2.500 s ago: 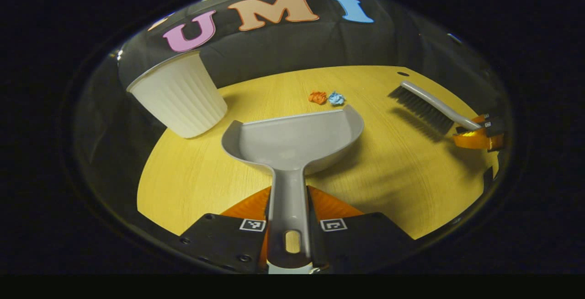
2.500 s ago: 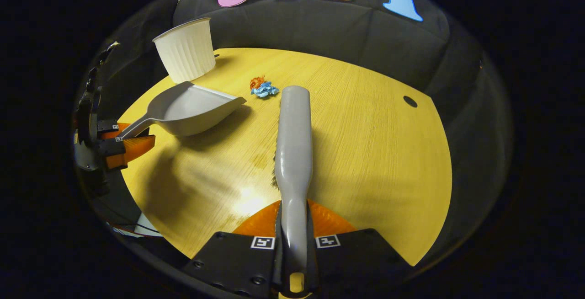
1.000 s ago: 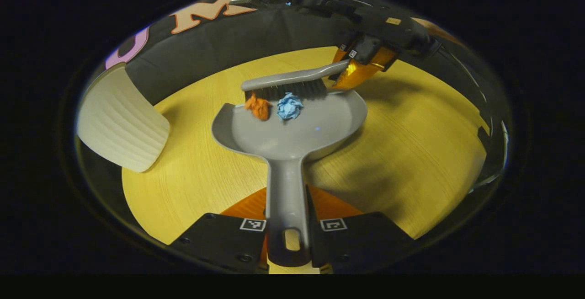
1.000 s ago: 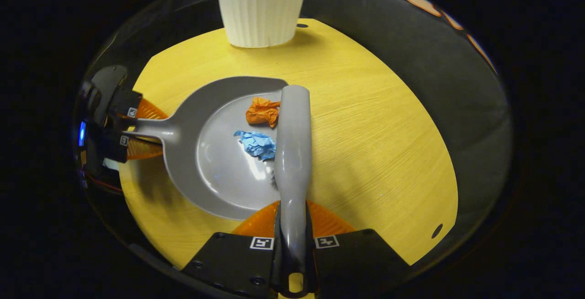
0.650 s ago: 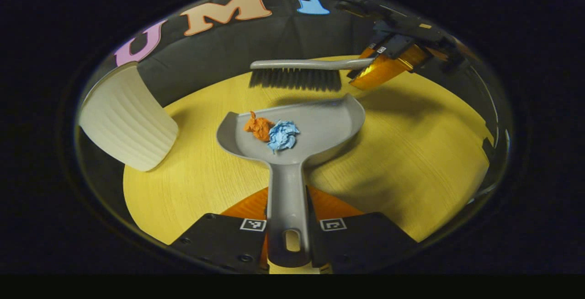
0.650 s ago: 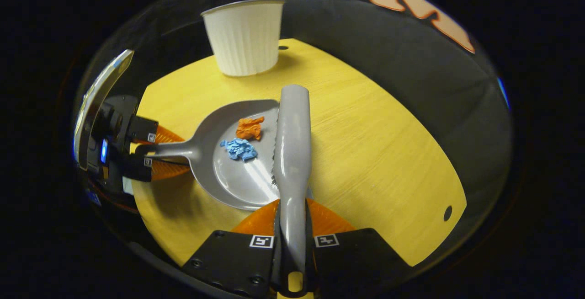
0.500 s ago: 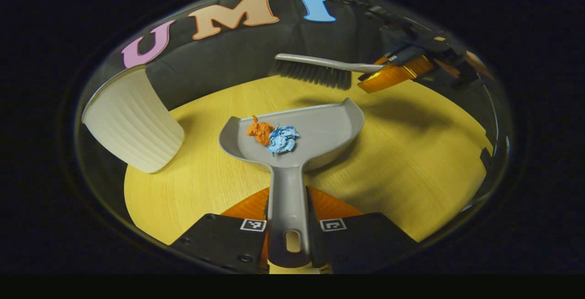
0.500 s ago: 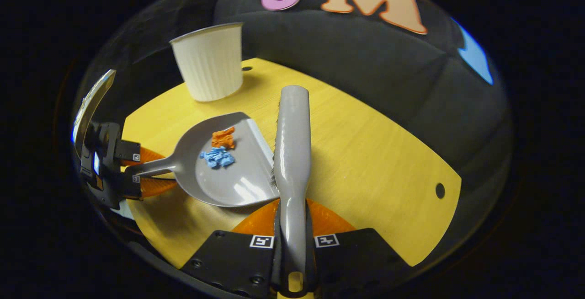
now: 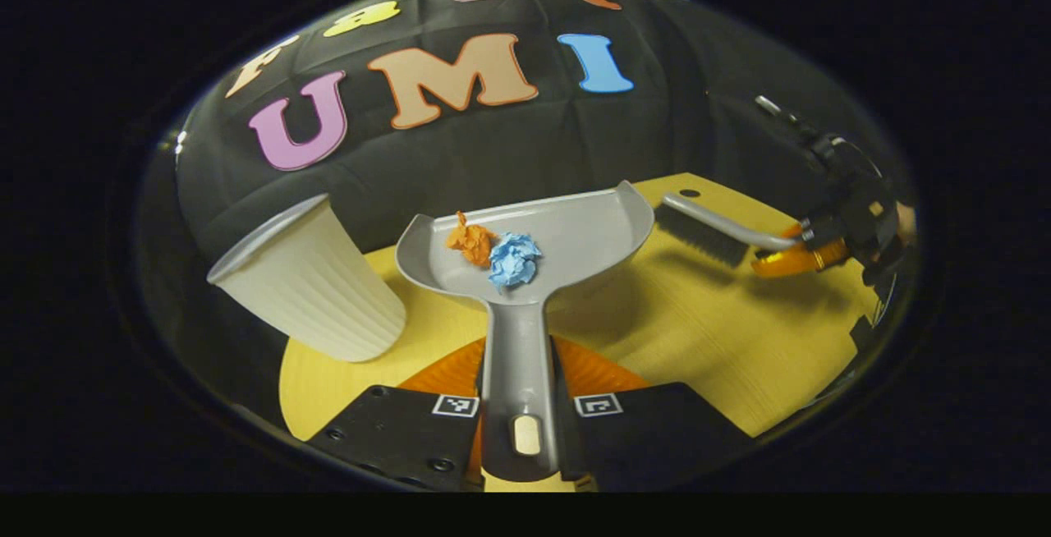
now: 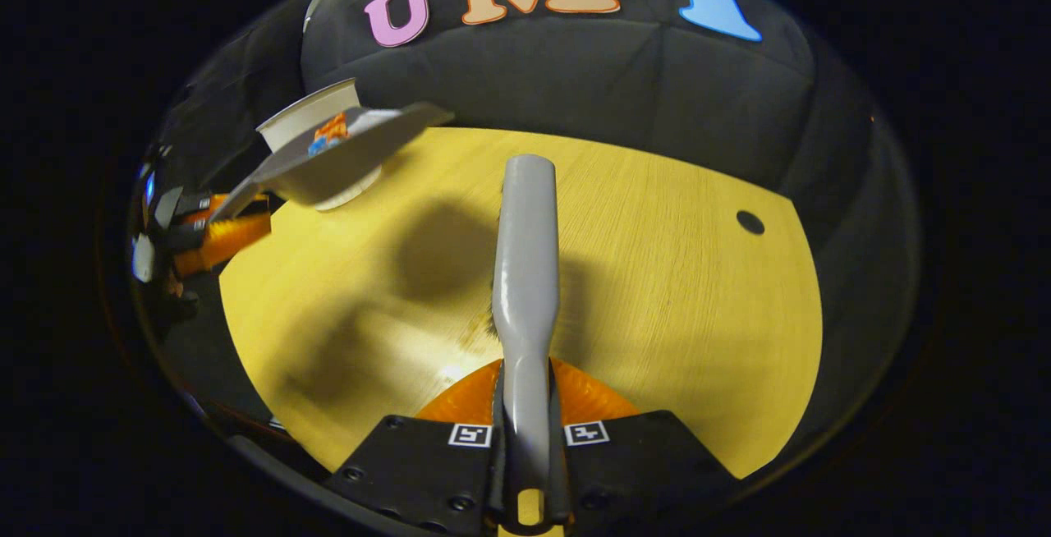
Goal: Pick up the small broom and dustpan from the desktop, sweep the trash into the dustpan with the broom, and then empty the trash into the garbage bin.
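Behind dustpan (image 10: 328,163), bin (image 10: 305,118) half-hidden.

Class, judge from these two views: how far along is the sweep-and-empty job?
Done: both tools are picked up, and the orange paper ball and blue paper ball lie in the dustpan.
In hand: the left hand-held gripper holds the dustpan off the desktop, beside the white bin. The right hand-held gripper holds the broom aside.
Left: tipping the trash into the bin.
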